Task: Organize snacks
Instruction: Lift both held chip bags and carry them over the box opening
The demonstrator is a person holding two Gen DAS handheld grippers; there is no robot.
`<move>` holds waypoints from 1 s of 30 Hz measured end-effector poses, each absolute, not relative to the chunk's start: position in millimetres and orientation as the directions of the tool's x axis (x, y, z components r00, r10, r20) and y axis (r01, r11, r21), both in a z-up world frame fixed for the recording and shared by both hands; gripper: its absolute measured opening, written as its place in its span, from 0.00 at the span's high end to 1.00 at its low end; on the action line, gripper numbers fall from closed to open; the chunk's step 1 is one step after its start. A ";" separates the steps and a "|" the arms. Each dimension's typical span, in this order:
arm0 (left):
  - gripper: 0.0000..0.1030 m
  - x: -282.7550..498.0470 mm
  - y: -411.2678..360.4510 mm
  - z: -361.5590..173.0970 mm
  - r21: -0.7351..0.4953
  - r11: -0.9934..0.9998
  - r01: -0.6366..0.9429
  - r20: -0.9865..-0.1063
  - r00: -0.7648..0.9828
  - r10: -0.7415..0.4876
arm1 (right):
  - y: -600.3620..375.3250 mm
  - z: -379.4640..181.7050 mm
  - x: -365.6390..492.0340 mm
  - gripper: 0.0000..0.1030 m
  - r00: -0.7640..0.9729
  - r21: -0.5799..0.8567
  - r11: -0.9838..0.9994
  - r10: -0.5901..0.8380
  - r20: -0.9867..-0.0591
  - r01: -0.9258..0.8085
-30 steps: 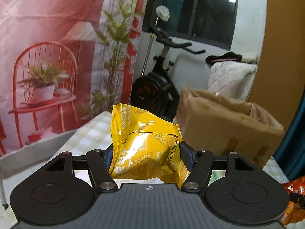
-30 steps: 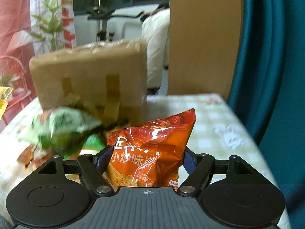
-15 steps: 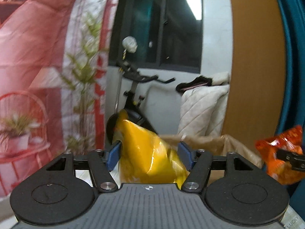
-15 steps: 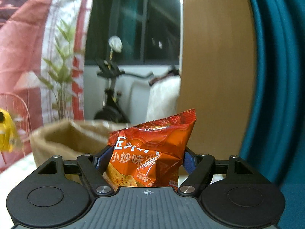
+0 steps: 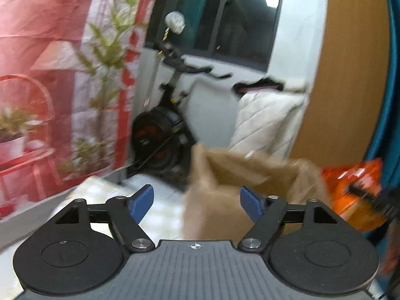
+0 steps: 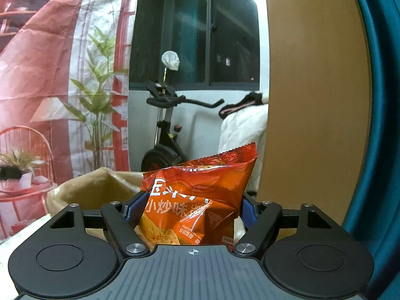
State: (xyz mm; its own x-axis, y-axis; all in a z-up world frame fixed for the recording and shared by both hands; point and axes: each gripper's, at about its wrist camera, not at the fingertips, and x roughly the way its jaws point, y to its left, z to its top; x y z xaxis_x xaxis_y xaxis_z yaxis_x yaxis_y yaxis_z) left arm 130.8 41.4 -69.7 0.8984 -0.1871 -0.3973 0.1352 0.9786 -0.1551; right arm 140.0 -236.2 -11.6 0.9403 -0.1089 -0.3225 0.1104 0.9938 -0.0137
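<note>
Brown paper bag (image 5: 225, 197) ahead, exercise bike (image 5: 162, 135) behind, orange snack packet (image 6: 197, 202) held

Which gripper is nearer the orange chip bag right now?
Right. The right gripper is clamped on the orange chip bag. The left gripper, jaws just opened with nothing between them, faces the cardboard box with the bag off to its right.

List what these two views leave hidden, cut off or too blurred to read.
- Inside of the cardboard box: left wrist view, blurred; right wrist view, walls and orange snack bag block it.
- Right hand-held gripper: left view, cut off, smeared.
- Bag's lower print: hidden by the gripper body.
</note>
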 end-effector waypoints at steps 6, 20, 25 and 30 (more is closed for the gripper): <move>0.21 128.4 80.3 -128.8 -0.095 0.993 0.071 -0.543 0.832 -0.112 | -229.1 -15.1 145.1 0.31 0.932 -0.014 0.993 -0.114 -0.344 0.116; 0.17 182.7 37.4 -209.4 0.212 0.959 0.191 -0.677 0.736 0.003 | -219.3 -22.0 163.7 0.31 0.925 -0.029 0.993 -0.121 -0.361 0.118; 0.13 196.1 29.5 -218.6 0.296 0.944 0.149 -0.684 0.722 0.100 | -218.4 -23.6 165.9 0.30 0.926 -0.036 0.992 -0.124 -0.357 0.119; 0.13 200.4 25.5 -224.1 0.344 0.931 0.121 -0.714 0.677 0.176 | -219.3 -25.0 167.8 0.30 0.928 -0.038 0.993 -0.120 -0.353 0.114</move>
State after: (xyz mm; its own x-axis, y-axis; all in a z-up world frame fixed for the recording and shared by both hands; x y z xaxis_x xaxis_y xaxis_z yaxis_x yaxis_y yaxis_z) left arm 200.4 25.5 -224.1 0.6773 0.1758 -0.7144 0.1214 0.9310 0.3441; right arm 167.8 -219.3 -25.0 0.9279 -0.1202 -0.3530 0.1142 0.9927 -0.0378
